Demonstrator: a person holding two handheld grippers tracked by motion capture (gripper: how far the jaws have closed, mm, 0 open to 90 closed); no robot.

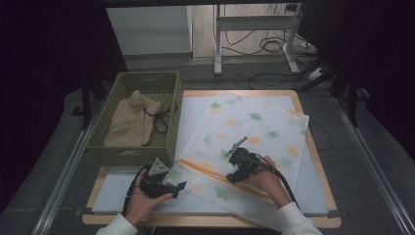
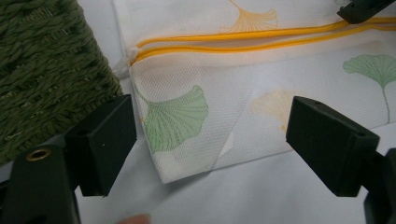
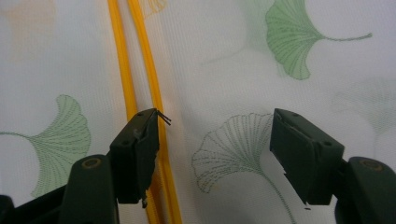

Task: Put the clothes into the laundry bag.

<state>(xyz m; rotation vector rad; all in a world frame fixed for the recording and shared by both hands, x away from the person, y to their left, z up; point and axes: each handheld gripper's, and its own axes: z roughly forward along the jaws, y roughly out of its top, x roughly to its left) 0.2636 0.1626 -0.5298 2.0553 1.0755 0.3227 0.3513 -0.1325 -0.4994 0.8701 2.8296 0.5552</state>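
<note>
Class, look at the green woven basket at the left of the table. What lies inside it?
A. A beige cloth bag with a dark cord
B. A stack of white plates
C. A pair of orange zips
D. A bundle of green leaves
A: in the high view the green basket holds a crumpled beige cloth bag with a dark cord looped beside it.
</note>
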